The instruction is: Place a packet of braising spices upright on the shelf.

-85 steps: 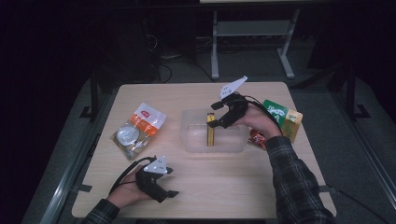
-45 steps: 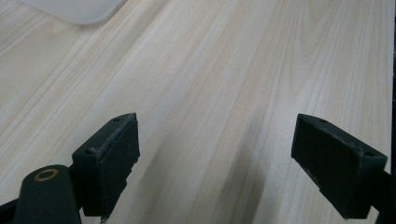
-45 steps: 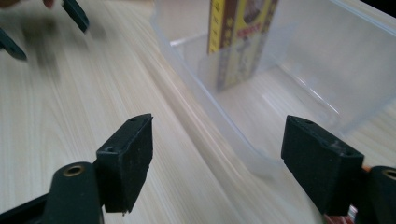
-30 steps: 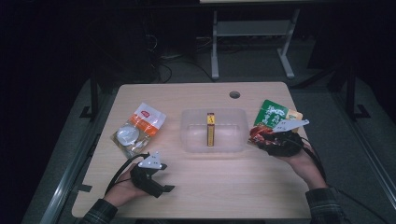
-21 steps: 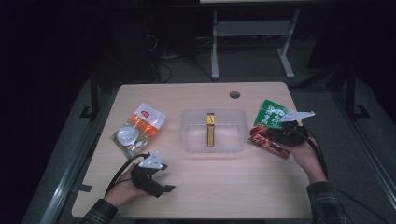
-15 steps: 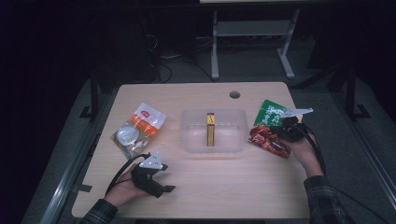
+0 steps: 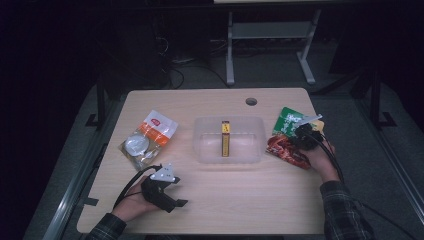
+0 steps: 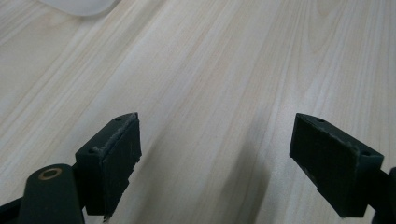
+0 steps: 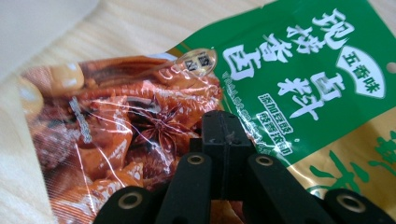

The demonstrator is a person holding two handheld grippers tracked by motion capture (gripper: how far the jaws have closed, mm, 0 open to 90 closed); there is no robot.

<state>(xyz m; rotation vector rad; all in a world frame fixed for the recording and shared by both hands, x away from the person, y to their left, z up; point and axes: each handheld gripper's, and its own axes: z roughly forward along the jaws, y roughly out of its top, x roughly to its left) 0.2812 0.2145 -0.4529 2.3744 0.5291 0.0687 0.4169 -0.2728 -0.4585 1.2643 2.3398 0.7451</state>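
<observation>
My right gripper (image 7: 295, 140) is at the table's right edge, low over two snack packets. In the right gripper view its jaws (image 9: 223, 116) are shut, pads together, tips where the red-brown packet (image 9: 116, 135) meets the green packet (image 9: 303, 84). I see nothing pinched between the pads. The red-brown packet (image 7: 281, 149) lies partly on the green one (image 7: 286, 120). My left gripper (image 7: 176, 205) rests near the front left of the table (image 7: 240, 205), open (image 8: 217, 121), with only bare wood between its jaws.
A clear plastic container (image 7: 250, 150) stands mid-table with a yellow and black bar (image 7: 225, 138) lying in it; its corner (image 8: 79, 5) shows in the left gripper view. An orange and white packet (image 7: 150, 137) lies at the left. A cable hole (image 7: 251, 101) is near the far edge.
The right hand has left the container, where the yellow bar now lies, and gone to the packets at the right, shifting slightly farther over them in the last second. The left hand stayed put.
</observation>
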